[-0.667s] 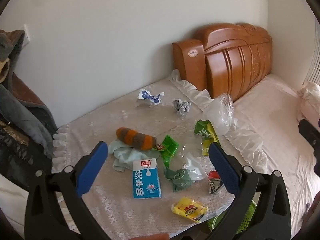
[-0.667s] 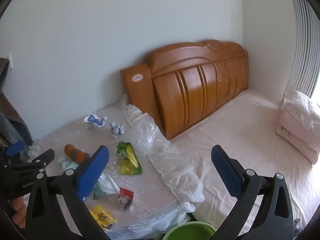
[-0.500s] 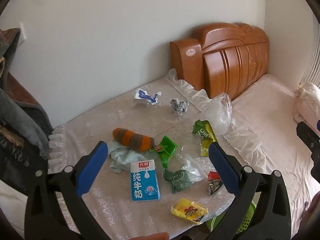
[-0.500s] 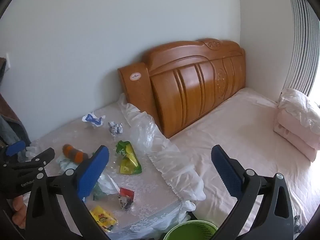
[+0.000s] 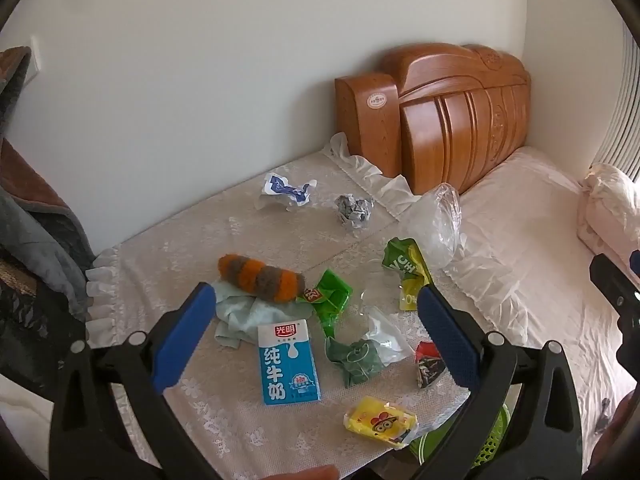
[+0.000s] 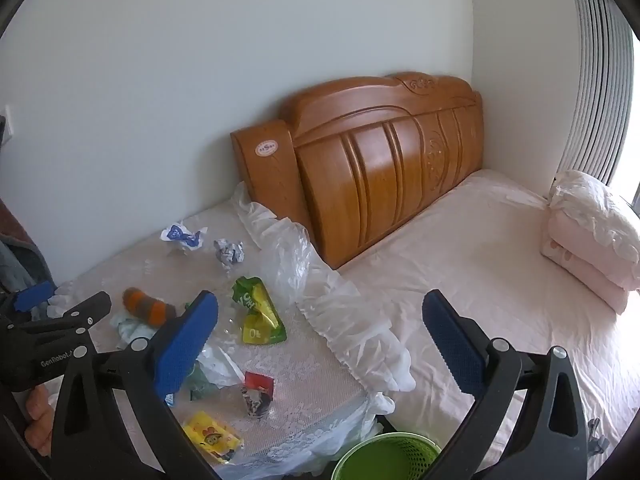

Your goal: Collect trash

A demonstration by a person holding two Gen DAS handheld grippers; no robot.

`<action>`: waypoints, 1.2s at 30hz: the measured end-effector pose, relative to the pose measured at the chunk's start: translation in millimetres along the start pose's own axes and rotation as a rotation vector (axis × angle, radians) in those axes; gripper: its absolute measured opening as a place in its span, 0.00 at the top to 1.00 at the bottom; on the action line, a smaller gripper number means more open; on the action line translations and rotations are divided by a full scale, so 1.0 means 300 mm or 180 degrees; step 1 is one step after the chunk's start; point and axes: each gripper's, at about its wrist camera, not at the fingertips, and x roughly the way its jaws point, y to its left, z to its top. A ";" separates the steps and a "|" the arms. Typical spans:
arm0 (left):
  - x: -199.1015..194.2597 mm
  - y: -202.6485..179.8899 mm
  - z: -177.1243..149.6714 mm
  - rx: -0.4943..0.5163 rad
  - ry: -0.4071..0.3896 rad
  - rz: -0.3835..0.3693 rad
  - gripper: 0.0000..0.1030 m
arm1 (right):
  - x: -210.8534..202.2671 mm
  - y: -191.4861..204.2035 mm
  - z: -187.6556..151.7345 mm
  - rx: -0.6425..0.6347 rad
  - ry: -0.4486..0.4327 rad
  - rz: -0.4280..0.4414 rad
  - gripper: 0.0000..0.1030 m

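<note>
Both grippers are being held spread wide, nothing clamped. The left gripper [image 5: 312,328] is being hovered low in the frame above the lace-covered table [image 5: 168,256], where the trash is being left scattered. A blue milk carton [image 5: 289,362] is lying flat at lower centre, with a yellow cartoon wrapper [image 5: 380,422] below and right of it and crumpled green wrappers [image 5: 330,294] just above. A striped orange-and-grey fuzzy thing [image 5: 260,278] is resting on a pale cloth [image 5: 244,314]. The right gripper [image 6: 320,340] is being held over the bed [image 6: 480,260]; a green basket [image 6: 386,456] is peeking in at the bottom edge.
</note>
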 end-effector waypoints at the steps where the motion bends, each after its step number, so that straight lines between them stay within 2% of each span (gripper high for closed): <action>1: 0.000 0.000 -0.001 -0.0001 -0.0001 0.0001 0.06 | 0.002 0.000 -0.002 0.0004 0.0002 -0.0002 0.02; 36: -0.003 0.023 -0.005 -0.0003 0.0028 -0.0099 0.06 | 0.011 0.004 -0.026 0.0038 0.0037 -0.0067 0.02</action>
